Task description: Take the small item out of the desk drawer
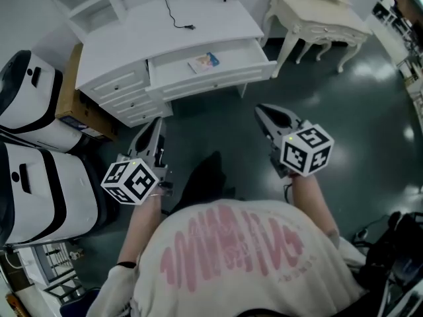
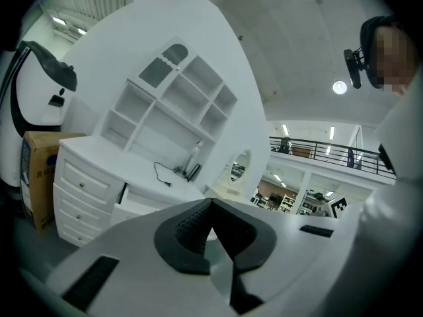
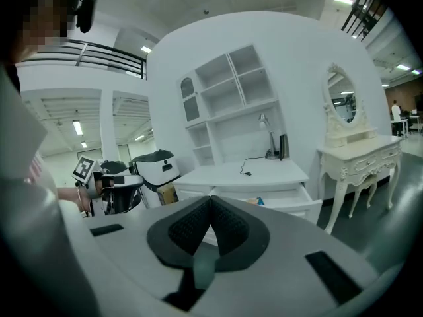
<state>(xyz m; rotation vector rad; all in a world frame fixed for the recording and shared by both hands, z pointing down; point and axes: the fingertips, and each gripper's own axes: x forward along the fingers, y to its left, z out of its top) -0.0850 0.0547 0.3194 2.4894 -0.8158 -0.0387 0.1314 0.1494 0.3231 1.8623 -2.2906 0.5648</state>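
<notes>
Both tools hang short of the open desk drawer point(image 1: 239, 54), jaws pressed together on nothing: left gripper point(image 1: 157, 123) before its left end, right gripper point(image 1: 262, 109) before its right end. The small item point(image 1: 204, 62) lies inside the drawer, near its middle.

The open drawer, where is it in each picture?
Head view: open drawer, top middle.
Left gripper view: lower left, partly behind the left gripper.
Right gripper view: right of middle, beside the right gripper's tip.
Shared landmark: the black cable on the desk.
</notes>
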